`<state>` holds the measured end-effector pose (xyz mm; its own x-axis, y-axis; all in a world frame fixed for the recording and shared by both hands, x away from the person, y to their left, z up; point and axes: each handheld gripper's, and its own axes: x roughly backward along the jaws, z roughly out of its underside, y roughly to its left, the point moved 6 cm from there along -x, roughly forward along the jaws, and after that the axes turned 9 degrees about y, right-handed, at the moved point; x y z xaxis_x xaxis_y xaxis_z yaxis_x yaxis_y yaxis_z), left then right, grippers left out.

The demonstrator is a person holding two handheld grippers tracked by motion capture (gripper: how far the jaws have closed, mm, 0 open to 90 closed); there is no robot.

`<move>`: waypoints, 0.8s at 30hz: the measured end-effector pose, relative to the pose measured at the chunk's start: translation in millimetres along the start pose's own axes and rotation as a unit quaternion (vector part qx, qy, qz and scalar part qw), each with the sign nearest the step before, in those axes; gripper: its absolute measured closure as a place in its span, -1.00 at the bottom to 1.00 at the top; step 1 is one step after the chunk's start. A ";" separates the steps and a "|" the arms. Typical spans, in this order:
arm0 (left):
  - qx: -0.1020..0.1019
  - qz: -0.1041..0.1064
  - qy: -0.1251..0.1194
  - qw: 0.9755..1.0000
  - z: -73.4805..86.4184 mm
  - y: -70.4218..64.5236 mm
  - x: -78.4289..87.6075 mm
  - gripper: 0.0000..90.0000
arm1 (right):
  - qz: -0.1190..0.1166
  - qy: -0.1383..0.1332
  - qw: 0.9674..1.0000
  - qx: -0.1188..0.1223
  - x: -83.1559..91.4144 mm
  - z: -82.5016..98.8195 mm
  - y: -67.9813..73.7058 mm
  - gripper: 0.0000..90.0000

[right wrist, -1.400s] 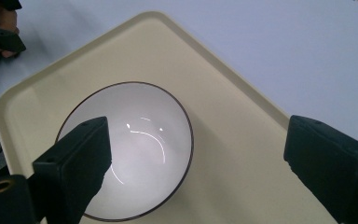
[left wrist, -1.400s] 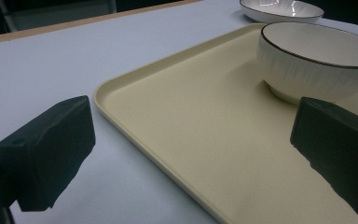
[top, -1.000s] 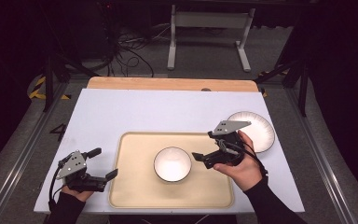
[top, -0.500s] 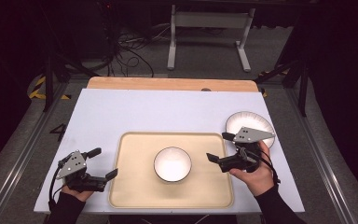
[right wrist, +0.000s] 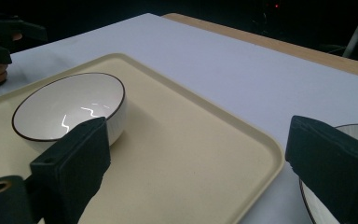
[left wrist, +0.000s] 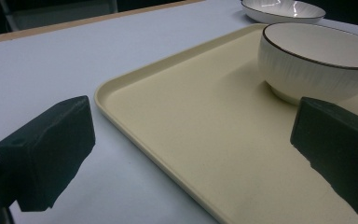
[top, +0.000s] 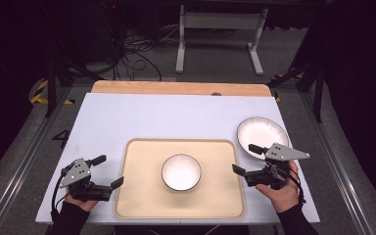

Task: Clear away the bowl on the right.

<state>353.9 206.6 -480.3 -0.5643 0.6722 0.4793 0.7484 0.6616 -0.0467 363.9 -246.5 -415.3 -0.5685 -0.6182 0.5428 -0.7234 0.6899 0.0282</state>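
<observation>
Now both grippers, left (top: 110, 171) and right (top: 248, 158), gape empty just outside the tray's (top: 142, 152) side edges; 1 bowl (top: 181, 172) sits mid-tray.

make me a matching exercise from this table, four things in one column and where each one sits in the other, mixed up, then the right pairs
Things:
1. bowl
2. plate
3. left gripper
4. tray

Places:
A. on the white table top, right of the tray
B. in the middle of the tray
C. on the table's near half, between the two hands
D. at the tray's left edge

Pairs: 1-B, 2-A, 3-D, 4-C
</observation>
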 end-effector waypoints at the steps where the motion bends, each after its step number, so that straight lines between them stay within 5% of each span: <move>1: 0.000 0.000 0.000 1.000 0.0 -0.1 0.0 -0.99 | 0.003 -0.003 1.000 0.000 1.7 2.0 -1.1 -0.84; 24: -0.004 -0.001 -0.001 1.000 -0.4 -0.1 0.4 -0.99 | 0.045 -0.020 0.999 -0.007 13.8 34.7 -15.3 -0.84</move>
<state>353.7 206.7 -479.8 -0.5670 0.6709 0.4779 0.7495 0.6609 -0.0387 353.5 -278.7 -437.4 -0.6468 -0.5674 0.5095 -0.6629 0.7487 -0.0078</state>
